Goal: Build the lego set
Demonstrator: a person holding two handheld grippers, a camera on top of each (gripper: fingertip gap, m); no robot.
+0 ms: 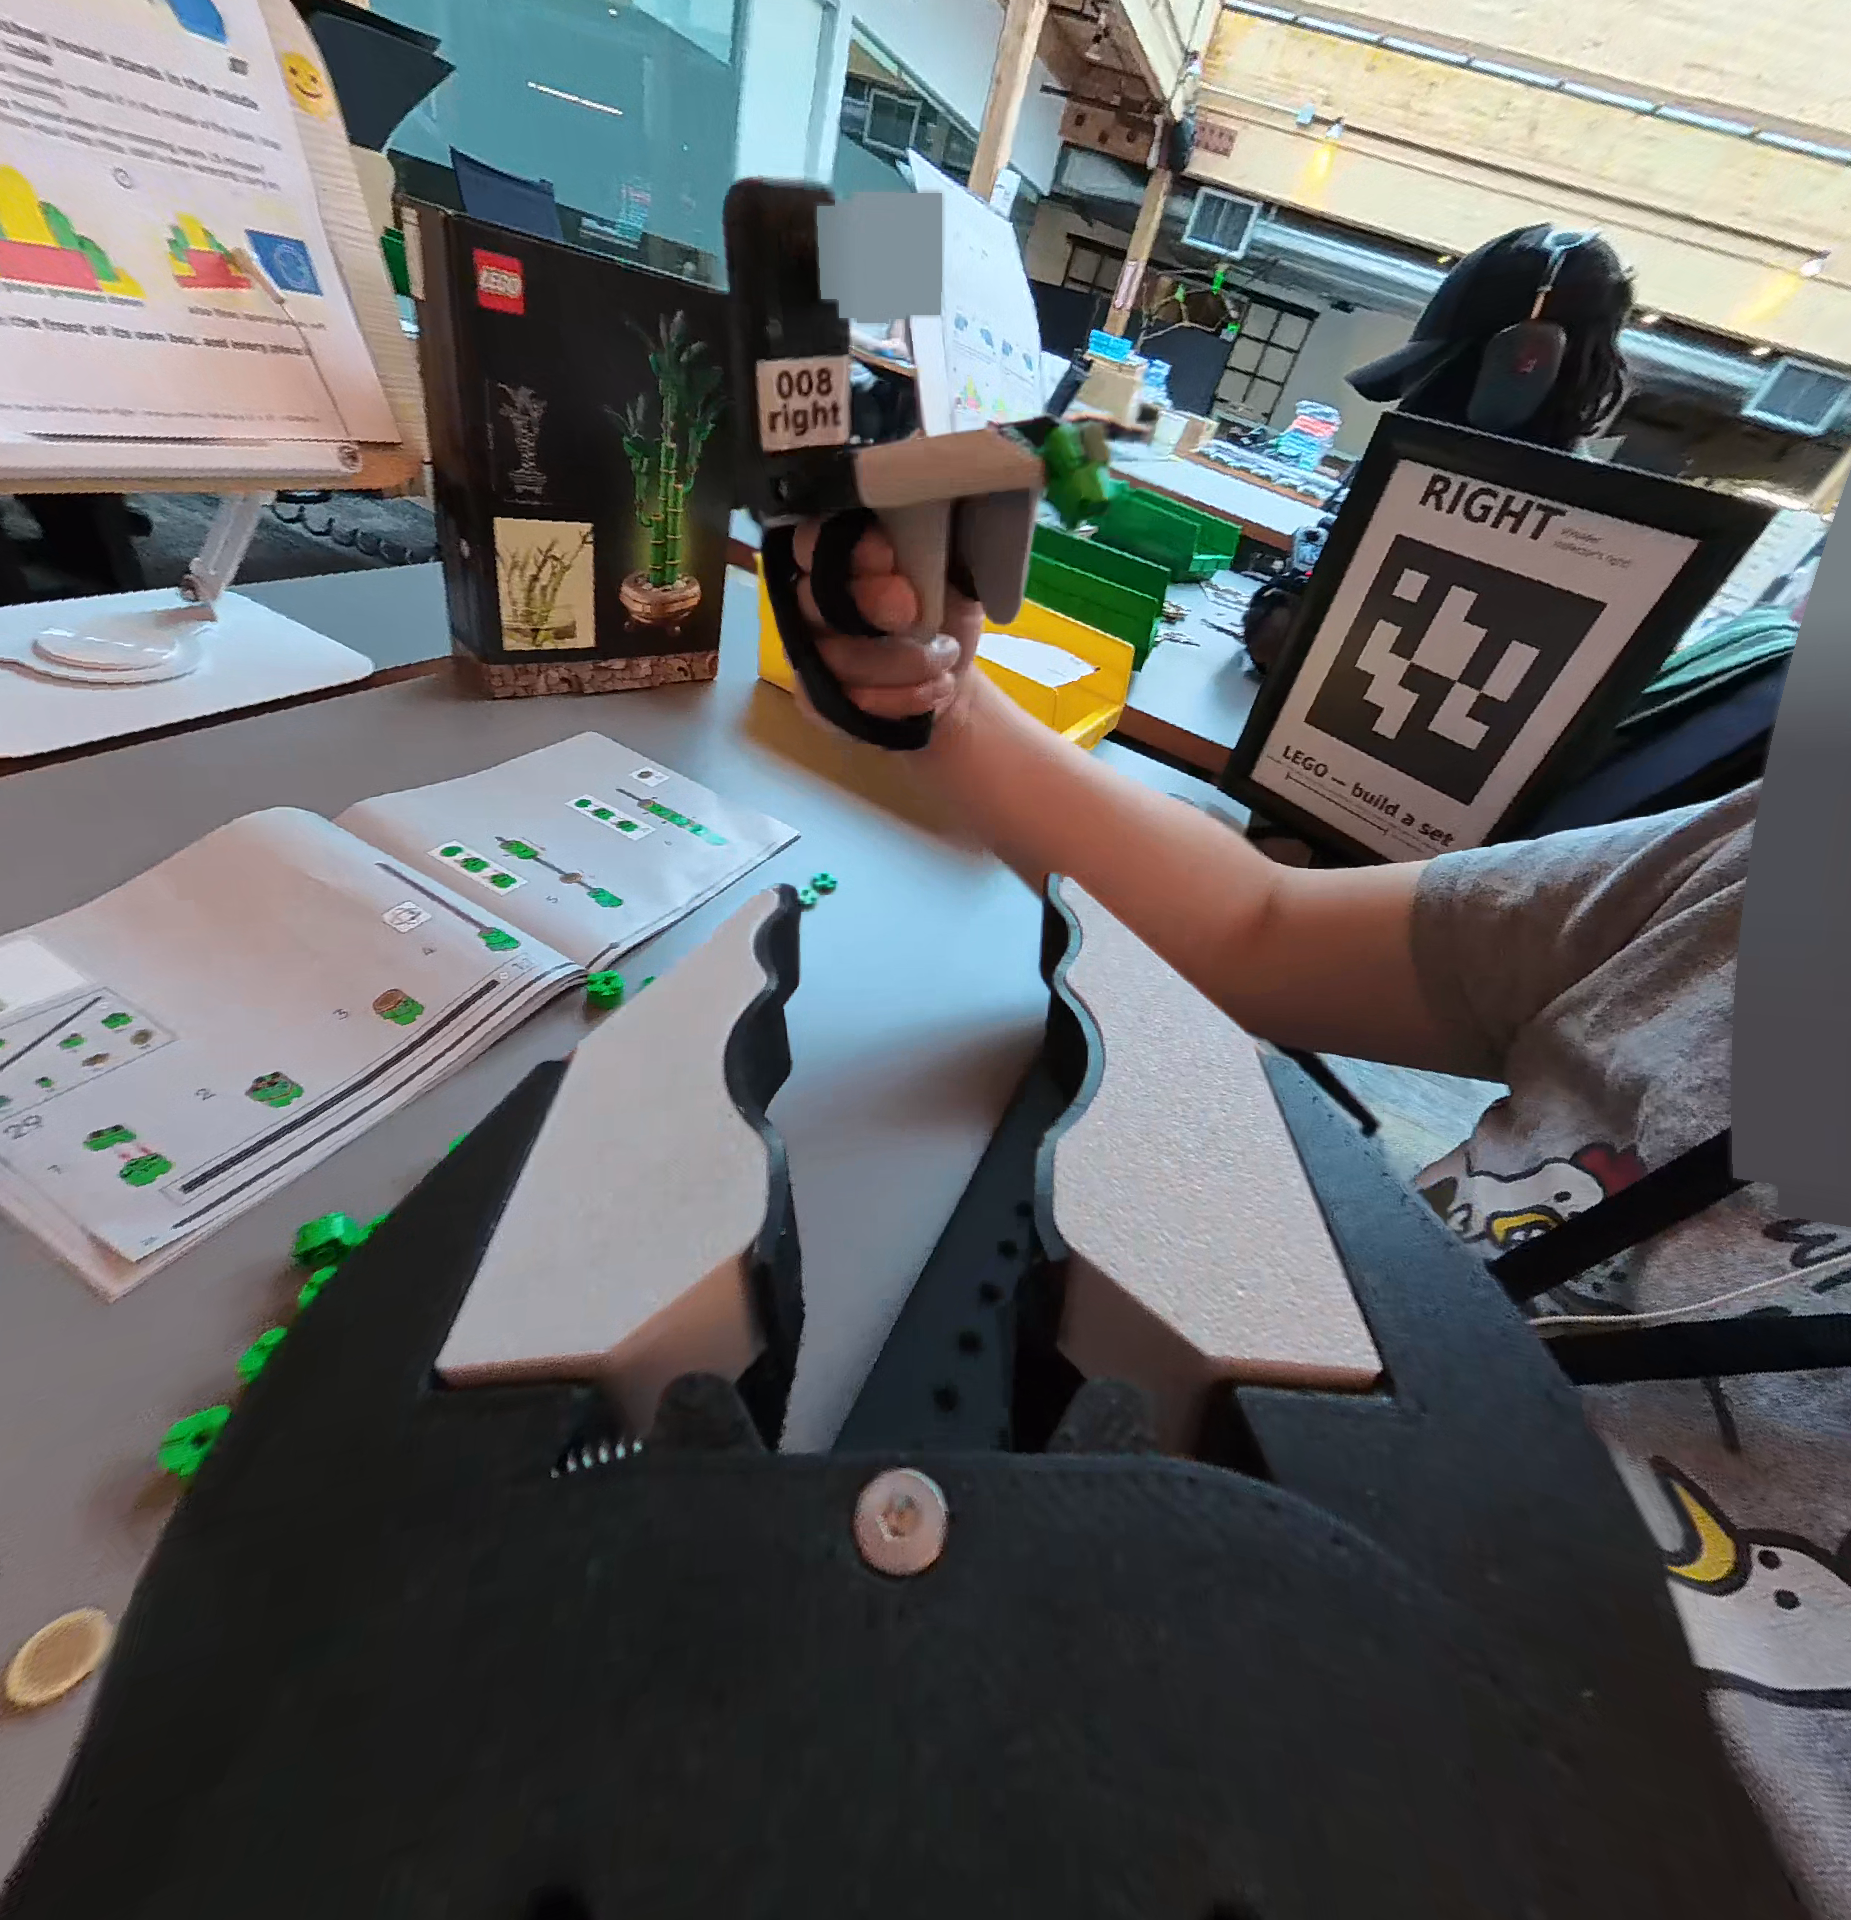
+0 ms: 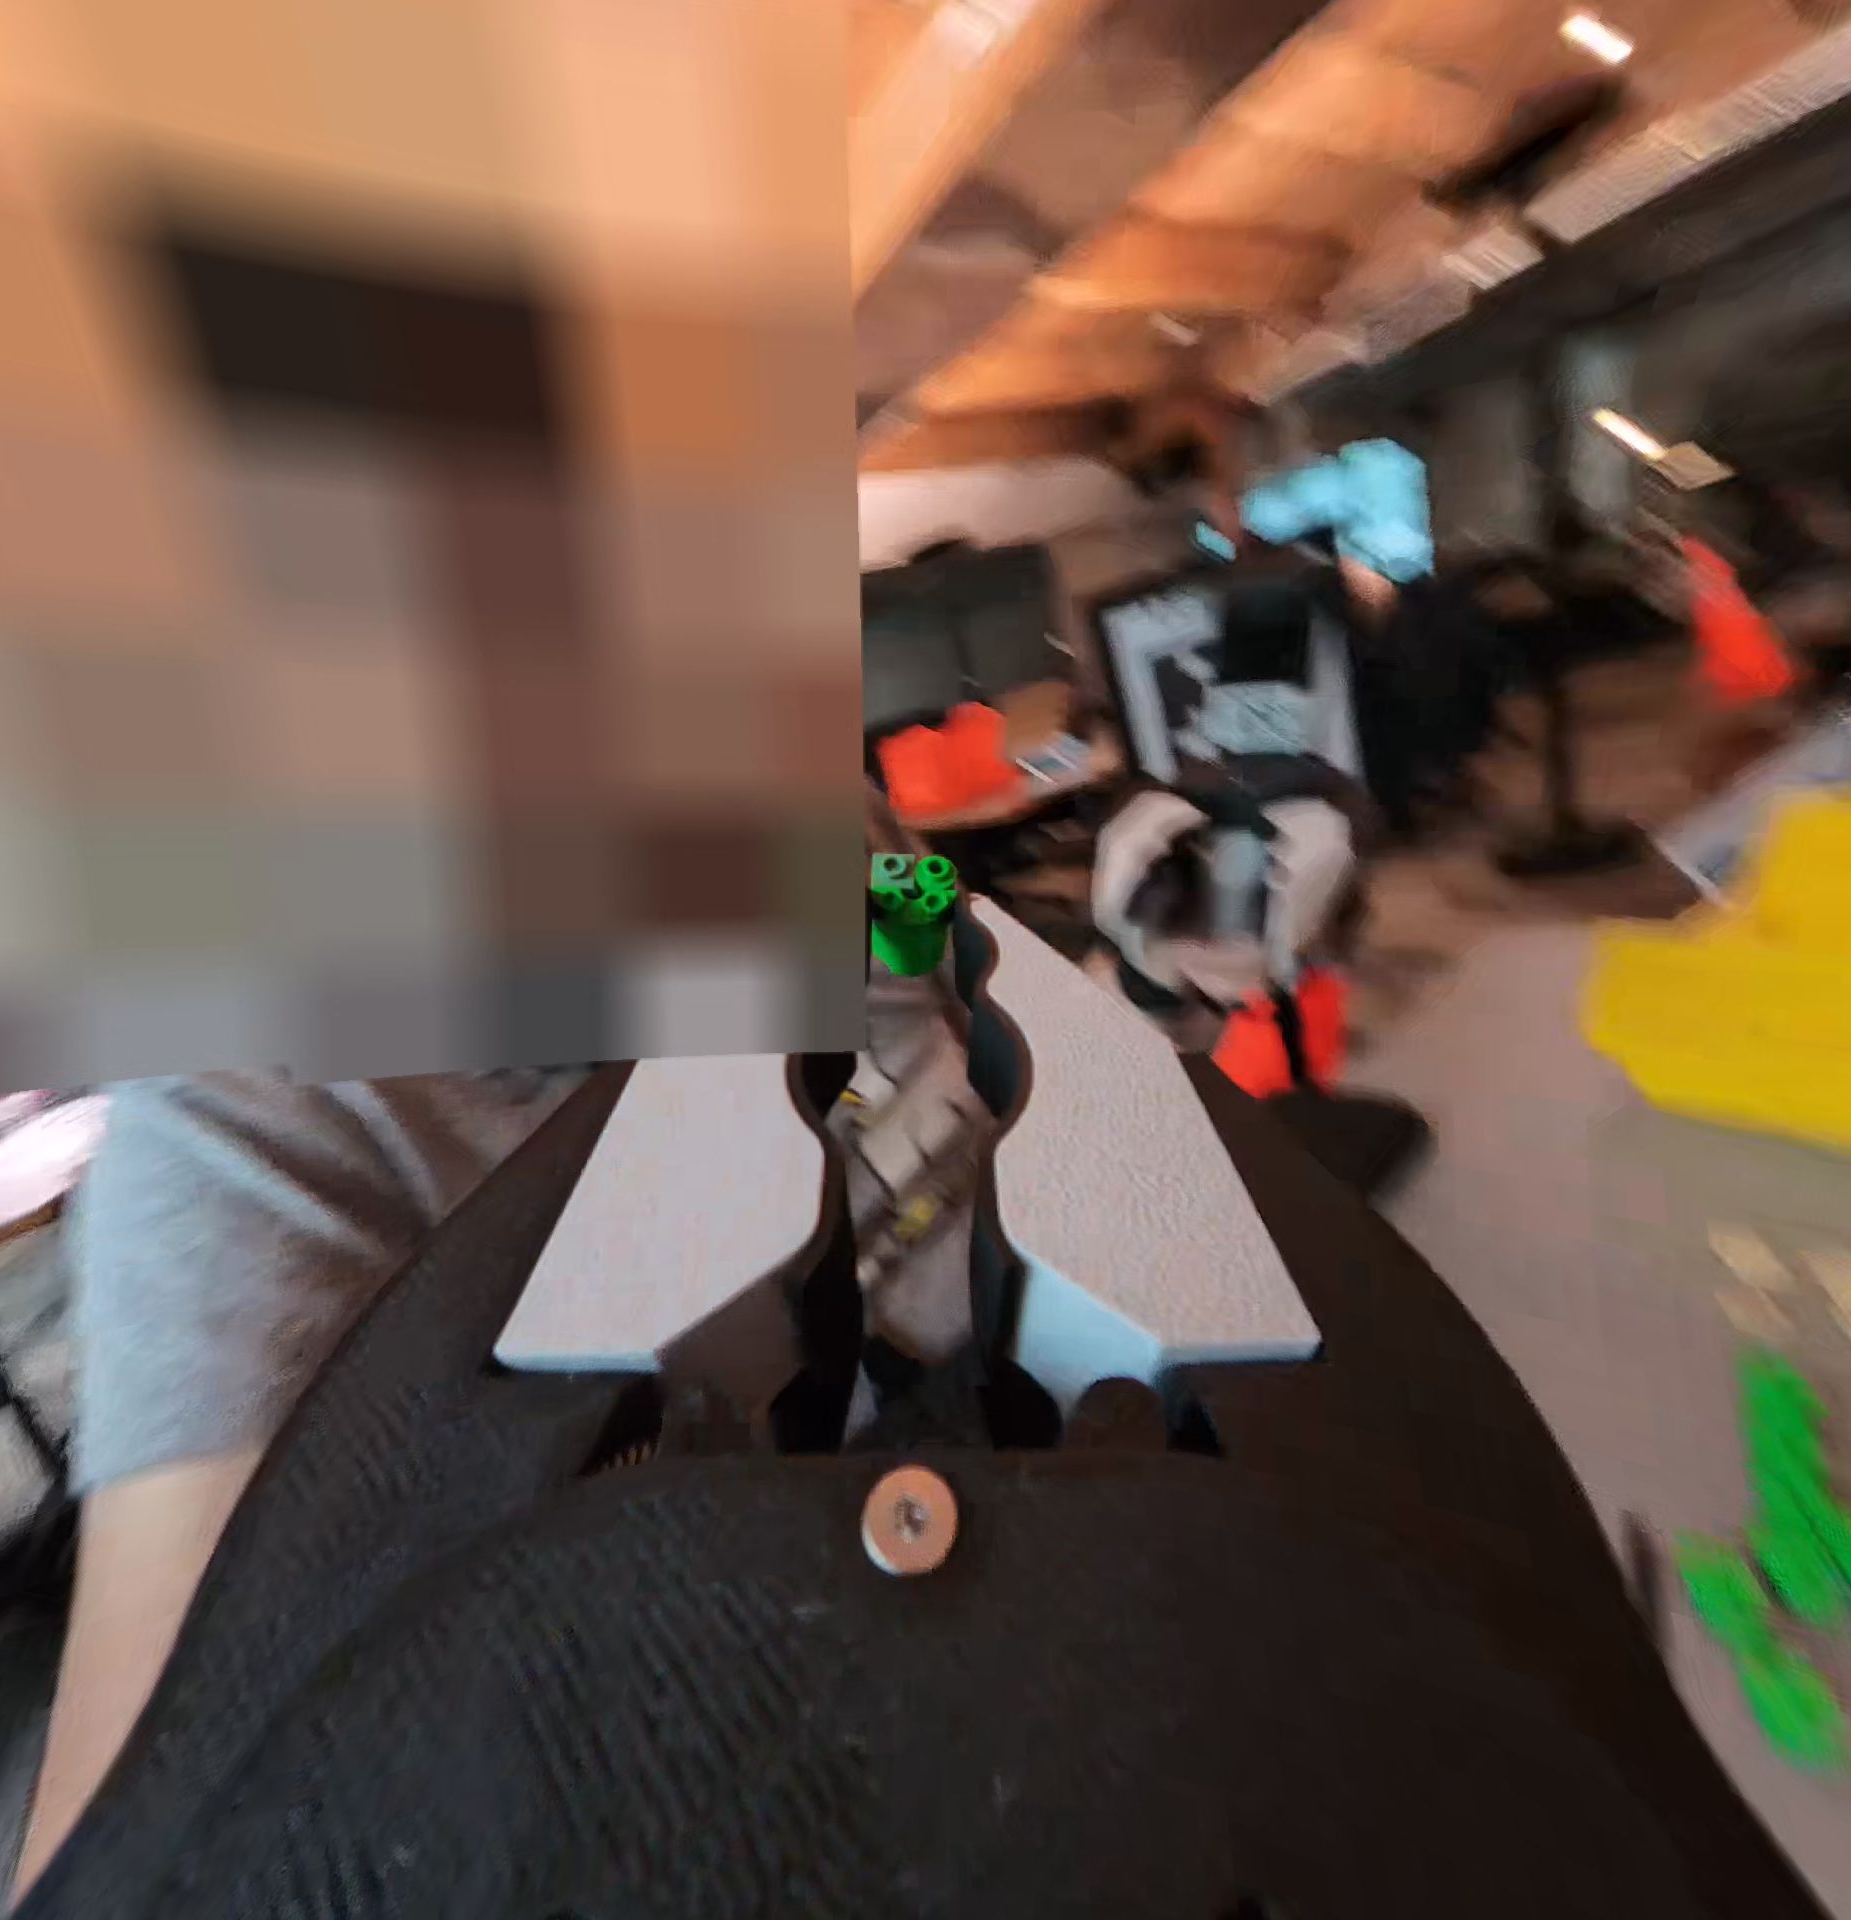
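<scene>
The right gripper [image 1: 1056, 473] is raised well above the table [image 1: 900, 997], jaws pinched on a green piece [image 2: 910, 914], probably lifted for inspection. The left gripper [image 1: 921, 914] hovers low, jaws parted and empty, beside the open booklet [image 1: 308, 977] and loose green pieces [image 1: 323, 1242].

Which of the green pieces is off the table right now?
The green piece clamped at the tips of the right gripper, held up in the air. The other green pieces lie loose on the table by the booklet.
</scene>
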